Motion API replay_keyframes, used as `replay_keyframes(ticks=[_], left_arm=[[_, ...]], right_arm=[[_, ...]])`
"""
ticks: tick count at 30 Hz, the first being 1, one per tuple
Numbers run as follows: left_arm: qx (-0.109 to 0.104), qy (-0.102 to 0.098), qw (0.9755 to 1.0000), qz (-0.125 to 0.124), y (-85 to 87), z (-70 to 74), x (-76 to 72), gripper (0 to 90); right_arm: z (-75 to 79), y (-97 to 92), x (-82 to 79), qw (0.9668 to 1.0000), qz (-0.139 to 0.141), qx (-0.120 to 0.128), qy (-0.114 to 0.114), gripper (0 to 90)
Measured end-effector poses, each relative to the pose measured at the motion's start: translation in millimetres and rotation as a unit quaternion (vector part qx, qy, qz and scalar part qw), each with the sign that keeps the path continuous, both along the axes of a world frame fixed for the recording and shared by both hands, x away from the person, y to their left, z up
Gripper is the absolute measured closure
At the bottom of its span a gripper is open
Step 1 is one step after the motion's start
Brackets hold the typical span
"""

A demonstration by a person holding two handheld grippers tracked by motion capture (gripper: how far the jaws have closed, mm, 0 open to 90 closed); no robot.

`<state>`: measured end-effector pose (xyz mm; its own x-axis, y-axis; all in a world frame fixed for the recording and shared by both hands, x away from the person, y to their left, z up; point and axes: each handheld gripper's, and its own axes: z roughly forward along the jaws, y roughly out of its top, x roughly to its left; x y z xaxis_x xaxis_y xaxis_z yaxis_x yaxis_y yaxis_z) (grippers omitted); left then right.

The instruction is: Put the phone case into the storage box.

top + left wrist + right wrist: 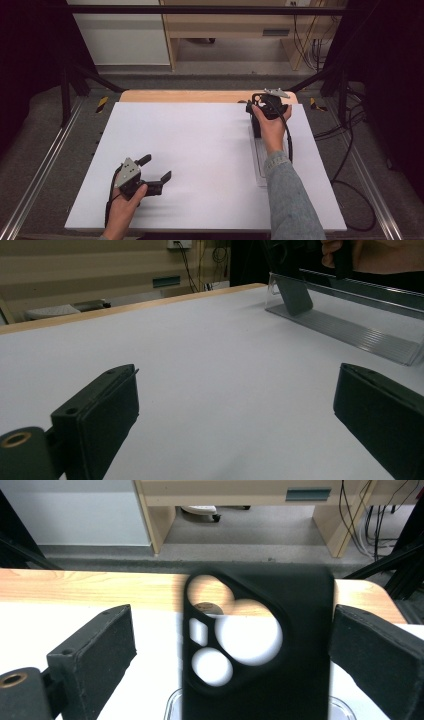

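The black phone case [257, 650] is standing upright in a clear plastic stand [345, 325] on the far right of the white table [200, 150], camera cutouts facing the right gripper [232, 650]. That gripper's jaws sit on either side of the case with a gap on both sides, so spread wide and not pinching it. The left gripper [156, 169] is resting near the left front of the table, jaws apart too, with nothing between them.
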<state>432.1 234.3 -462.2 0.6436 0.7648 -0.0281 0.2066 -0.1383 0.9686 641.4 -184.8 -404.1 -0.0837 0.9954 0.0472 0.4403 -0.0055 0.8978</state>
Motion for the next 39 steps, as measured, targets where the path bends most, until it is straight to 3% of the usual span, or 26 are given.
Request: replay_keyframes(ticks=[20, 39], left_arm=[[0.001, -0.001, 1.0, 0.0, 0.0, 0.3, -0.4, 4.6], [0.002, -0.003, 1.0, 0.003, 1.2, 1.0, -0.9, 4.6]], right_arm=[[5.6, -0.9, -4.8, 0.9999, 0.002, -0.015, -0.005, 6.1], [14.0, -3.2, -12.7, 0.9998, 0.015, -0.01, 0.003, 7.2]])
